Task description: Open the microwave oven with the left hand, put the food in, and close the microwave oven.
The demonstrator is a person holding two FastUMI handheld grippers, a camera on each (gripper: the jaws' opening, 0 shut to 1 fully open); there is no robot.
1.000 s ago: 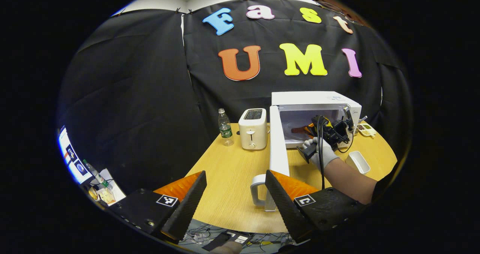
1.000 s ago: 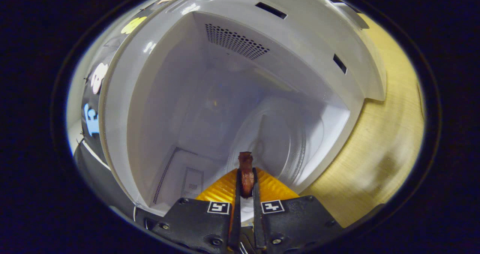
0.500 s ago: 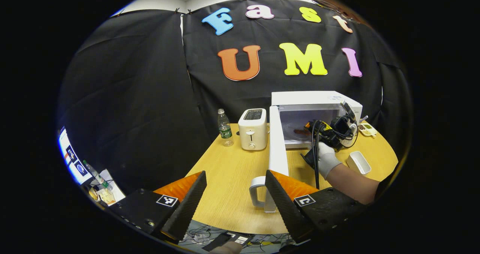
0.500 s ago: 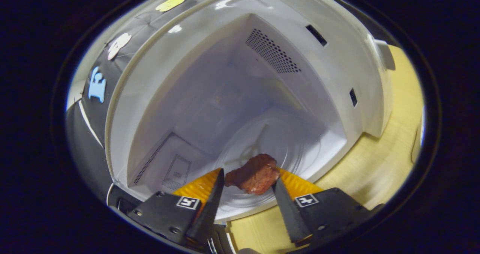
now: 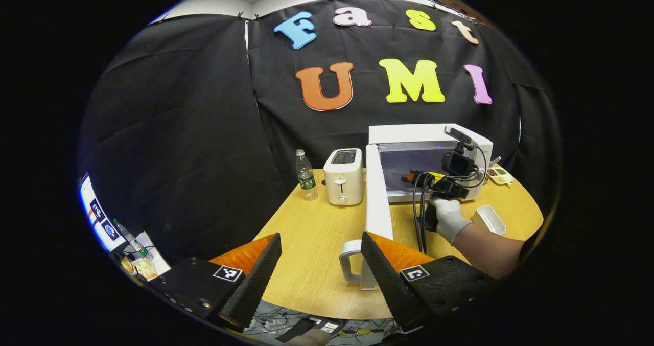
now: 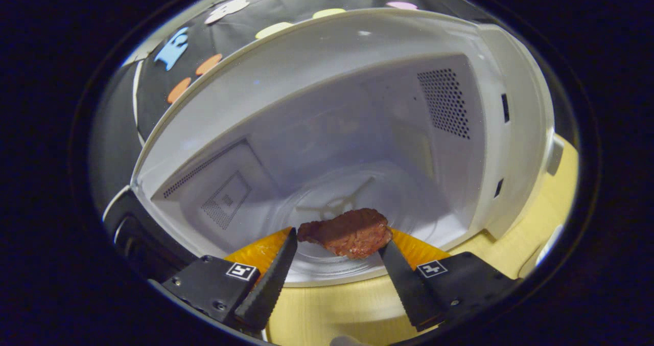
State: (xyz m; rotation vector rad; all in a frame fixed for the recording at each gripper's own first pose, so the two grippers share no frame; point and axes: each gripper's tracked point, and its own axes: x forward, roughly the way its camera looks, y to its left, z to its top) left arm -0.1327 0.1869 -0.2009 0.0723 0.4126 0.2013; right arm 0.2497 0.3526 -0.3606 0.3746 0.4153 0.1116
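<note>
Tongs on my right hand stand spread apart at the mouth of the microwave, and the brown piece of food lies between their tips on the glass turntable inside the cavity; I cannot tell whether either finger touches it. My left tongs are also apart, clamped on nothing, hovering over the near edge of the desk. From the left gripper view I see the microwave door swung wide open, its white handle just beside my left tongs. A gloved hand holds the right tongs at the oven opening. Left of the microwave stand a toaster and a water bottle; a white container sits on the right.
</note>
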